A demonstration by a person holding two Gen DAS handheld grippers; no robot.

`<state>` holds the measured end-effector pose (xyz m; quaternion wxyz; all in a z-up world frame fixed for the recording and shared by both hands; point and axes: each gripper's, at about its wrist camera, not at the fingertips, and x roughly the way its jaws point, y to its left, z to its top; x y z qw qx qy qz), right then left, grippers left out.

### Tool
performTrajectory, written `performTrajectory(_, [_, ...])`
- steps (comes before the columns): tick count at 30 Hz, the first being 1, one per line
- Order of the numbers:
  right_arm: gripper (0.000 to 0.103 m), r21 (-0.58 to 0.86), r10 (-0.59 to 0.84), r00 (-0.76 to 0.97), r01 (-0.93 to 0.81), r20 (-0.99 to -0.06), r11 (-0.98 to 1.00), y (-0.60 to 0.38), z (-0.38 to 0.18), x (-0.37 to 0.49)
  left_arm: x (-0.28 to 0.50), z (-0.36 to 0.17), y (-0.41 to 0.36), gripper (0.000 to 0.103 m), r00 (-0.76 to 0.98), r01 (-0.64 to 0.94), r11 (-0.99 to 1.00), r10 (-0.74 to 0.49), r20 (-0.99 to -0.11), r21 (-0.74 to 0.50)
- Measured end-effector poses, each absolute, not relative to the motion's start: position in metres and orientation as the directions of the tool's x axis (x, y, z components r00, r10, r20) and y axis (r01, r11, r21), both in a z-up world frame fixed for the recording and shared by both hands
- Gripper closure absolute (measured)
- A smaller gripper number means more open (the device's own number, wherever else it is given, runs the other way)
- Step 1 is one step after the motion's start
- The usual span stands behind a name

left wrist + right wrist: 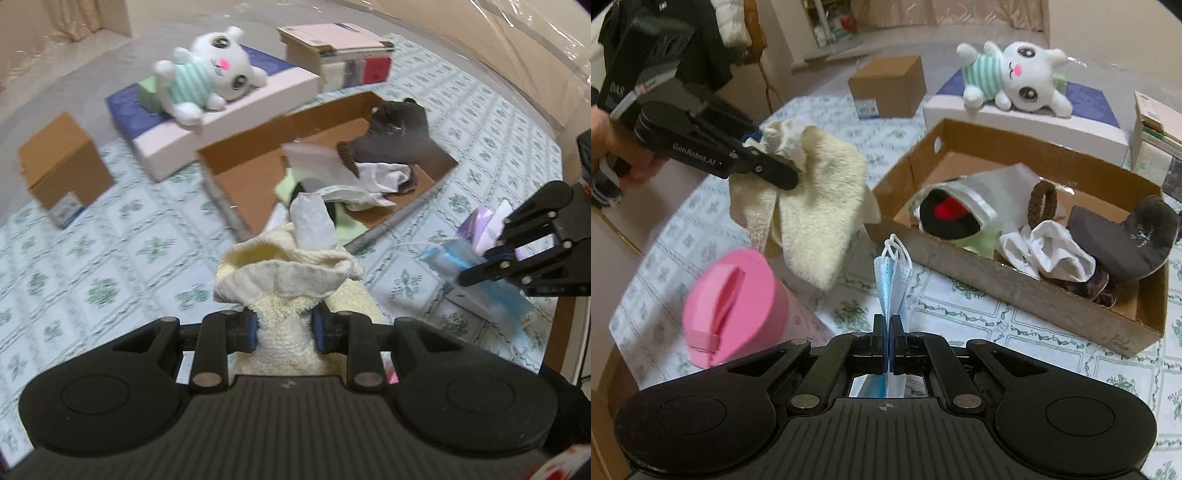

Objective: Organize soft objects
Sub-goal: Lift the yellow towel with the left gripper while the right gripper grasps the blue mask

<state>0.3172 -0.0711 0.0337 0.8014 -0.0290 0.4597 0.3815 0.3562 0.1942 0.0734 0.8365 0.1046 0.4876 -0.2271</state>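
Note:
My left gripper [285, 328] is shut on a cream towel [284, 280], which bunches up between its blue pads. In the right wrist view the left gripper [785, 176] holds the towel [820, 210] hanging in the air left of the cardboard box [997, 284]. My right gripper [889, 332] is shut on a blue face mask [892, 273] that sticks up between its pads. The left wrist view shows the right gripper [476, 271] at the right with the mask [448, 256] in it. A white plush rabbit [1015, 74] lies on a blue and white box behind the cardboard box.
The cardboard box [236, 173] holds a white cloth [1049, 254], a dark pouch [1126, 236], a brown hair ring and a silver bag. A pink round container [731, 306] stands near left. A small brown box [886, 88] and stacked books [332, 51] sit at the back of the patterned tablecloth.

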Motion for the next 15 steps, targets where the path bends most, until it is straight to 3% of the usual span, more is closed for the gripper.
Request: performTrajectory(15, [0.102, 0.32, 0.611, 0.37, -0.603, -0.7, 0.731, -0.102, 0.079, 0.275, 0.29, 0.108, 0.238, 0.078, 0.482, 0.385, 0.923, -0.177, -0.858, 0.026])
